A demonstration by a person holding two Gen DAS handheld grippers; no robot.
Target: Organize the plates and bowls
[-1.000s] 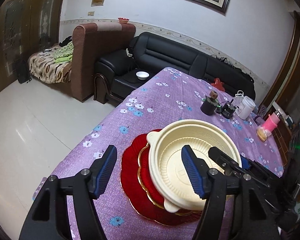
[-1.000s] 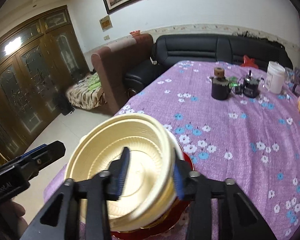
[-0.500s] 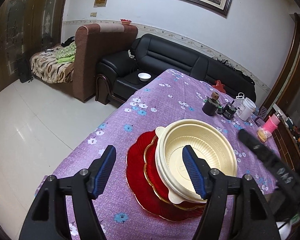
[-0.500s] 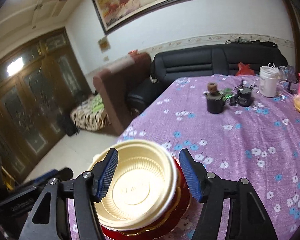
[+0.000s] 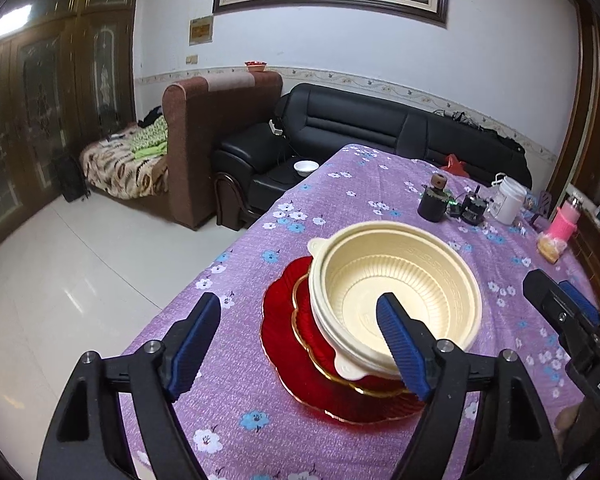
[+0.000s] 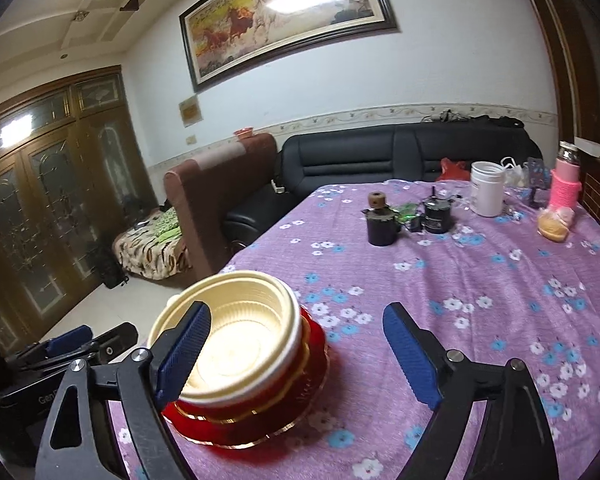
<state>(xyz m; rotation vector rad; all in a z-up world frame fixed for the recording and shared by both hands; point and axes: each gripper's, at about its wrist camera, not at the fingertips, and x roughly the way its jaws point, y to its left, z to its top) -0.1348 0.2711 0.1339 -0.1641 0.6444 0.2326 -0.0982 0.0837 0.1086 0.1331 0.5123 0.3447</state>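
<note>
The cream plastic bowls [image 5: 396,296], nested one in another, sit on a small gold-rimmed red plate [image 5: 364,384] which lies on a larger red plate [image 5: 284,344], the whole stack on the purple flowered desk [image 5: 340,184] just ahead of both claws; the left claw [image 5: 300,344] stands wide open and holds nothing, its right pad in line with the bowl's near wall and its left pad well off to the side over bare cloth; the right claw [image 6: 296,354] is likewise spread wide and empty, the stack ahead of its left pad [image 6: 182,354]; the stack looks finished, so the risk now is chiefly a careless withdrawal: a pad of either claw could catch the bowl rim and tip or slide the light bowls off the plates, the more so as the stack sits near the desk edge on soft cloth; compared with a second ago, the right claw has let go of the bowl rim it then pinched, opened fully and drawn back, and the bowl, then tilted, now rests level in the stack.
</note>
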